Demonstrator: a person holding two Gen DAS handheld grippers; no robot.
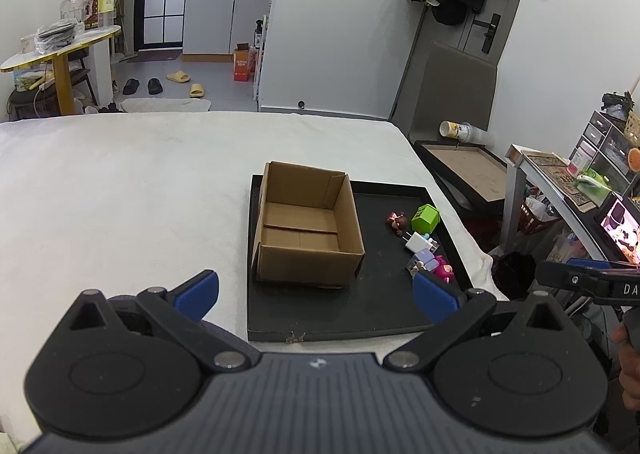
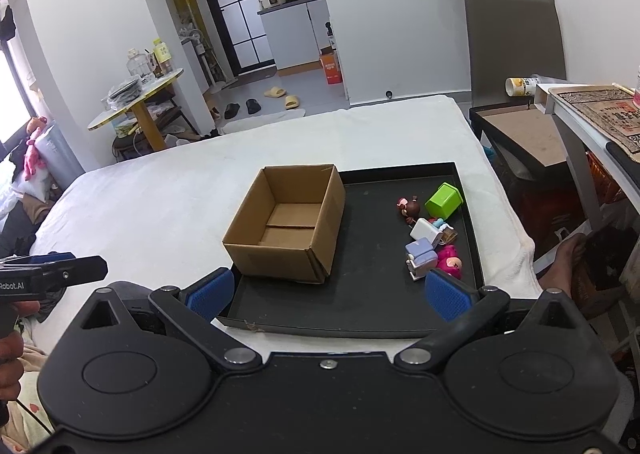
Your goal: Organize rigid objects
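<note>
An empty cardboard box (image 1: 308, 226) (image 2: 286, 222) stands on the left part of a black tray (image 1: 384, 306) (image 2: 360, 306) on the white bed. To its right lie several small toys: a green cube (image 1: 426, 216) (image 2: 443, 200), a brown figure (image 1: 397, 222) (image 2: 409, 208), a white block (image 1: 417, 242) (image 2: 425, 230), a lilac box toy (image 1: 422, 259) (image 2: 420, 259) and a pink figure (image 1: 441, 266) (image 2: 449, 263). My left gripper (image 1: 316, 296) is open, short of the tray's near edge. My right gripper (image 2: 328, 296) is open too, over the tray's near edge.
The white bed (image 1: 140, 190) (image 2: 160, 190) spreads left of the tray. A dark stand with a brown top (image 1: 468, 170) (image 2: 520, 134) and a cluttered shelf (image 1: 580, 182) stand to the right. A chair back (image 2: 512, 38) rises behind.
</note>
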